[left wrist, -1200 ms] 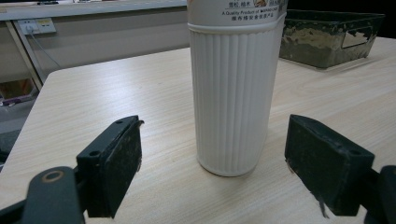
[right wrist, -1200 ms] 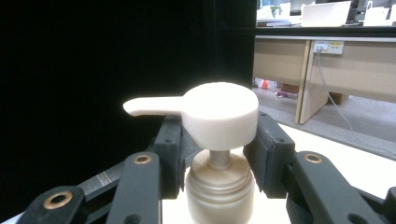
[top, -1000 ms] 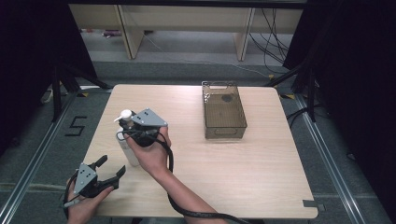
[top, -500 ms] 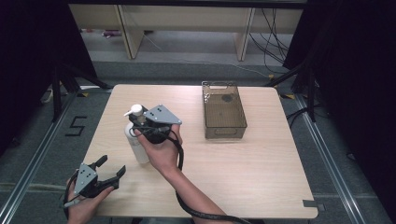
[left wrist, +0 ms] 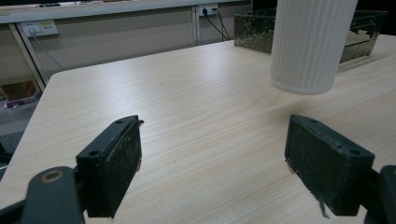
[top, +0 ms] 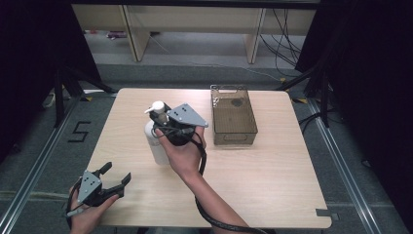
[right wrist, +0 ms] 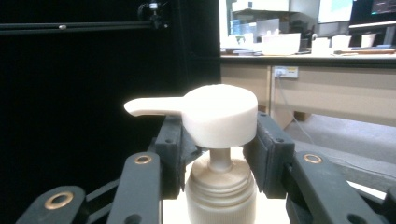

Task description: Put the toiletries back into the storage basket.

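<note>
**Pump bottle lifted off the table, bin waiting to the right**

The right gripper [top: 163, 127] is clenched on a white pump bottle [top: 156, 144], its two black jaws pressing on the neck just under the pump head [right wrist: 219, 119], as the right gripper view shows. In the left gripper view the ribbed base of the bottle [left wrist: 308, 44] hangs clear of the wooden table [top: 272, 175], with a gap and a shadow beneath it, so the bottle is off the surface and upright, over the left-centre of the tabletop.

The left gripper [top: 109, 181] sits near the front-left corner of the table, well apart from the bottle. Its jaws stand wide, released, with nothing between them.

The step in hand looks like the carry: the bottle is picked up and not yet set down. The likeliest destination is the clear brown plastic bin [top: 233, 117], which stands to the right of the bottle, near but not touching it, and appears empty. The next move would call for keeping the bottle upright, carrying it rightward above the bin's rim, and lowering it inside before letting go. A grip at the neck could let the body swing.

Count: one pump bottle, one bin, two grippers, one table.
</note>
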The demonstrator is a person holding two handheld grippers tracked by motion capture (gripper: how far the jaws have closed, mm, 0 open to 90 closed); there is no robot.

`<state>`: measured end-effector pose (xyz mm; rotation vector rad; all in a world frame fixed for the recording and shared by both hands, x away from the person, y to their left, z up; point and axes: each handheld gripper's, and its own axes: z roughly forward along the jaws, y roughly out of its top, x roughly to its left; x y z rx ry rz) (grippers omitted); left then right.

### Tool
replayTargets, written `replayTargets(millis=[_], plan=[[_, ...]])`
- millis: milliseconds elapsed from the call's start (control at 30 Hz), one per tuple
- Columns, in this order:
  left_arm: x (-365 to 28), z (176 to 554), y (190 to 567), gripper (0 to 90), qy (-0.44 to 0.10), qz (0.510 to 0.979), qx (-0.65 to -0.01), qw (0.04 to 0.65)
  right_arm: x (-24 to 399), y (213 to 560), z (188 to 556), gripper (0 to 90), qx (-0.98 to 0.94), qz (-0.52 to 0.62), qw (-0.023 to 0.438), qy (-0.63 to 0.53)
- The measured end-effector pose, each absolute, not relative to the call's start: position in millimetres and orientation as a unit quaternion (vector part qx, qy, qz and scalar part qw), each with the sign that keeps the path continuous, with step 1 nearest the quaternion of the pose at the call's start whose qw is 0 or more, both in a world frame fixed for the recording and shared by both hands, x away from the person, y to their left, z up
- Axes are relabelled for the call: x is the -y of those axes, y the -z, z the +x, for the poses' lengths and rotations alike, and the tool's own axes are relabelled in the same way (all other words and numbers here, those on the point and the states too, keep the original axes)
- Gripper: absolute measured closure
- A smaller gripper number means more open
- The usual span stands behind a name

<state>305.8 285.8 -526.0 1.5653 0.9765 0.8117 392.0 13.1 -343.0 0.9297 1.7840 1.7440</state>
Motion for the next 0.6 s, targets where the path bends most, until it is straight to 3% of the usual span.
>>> replayTargets(millis=[600], plan=[[-275.3, 309.2, 520.2, 18.0, -0.332, 0.652, -0.402, 0.55, 35.5, 336.1, 392.1, 60.7, -0.636, 0.367, 0.276, -0.62]])
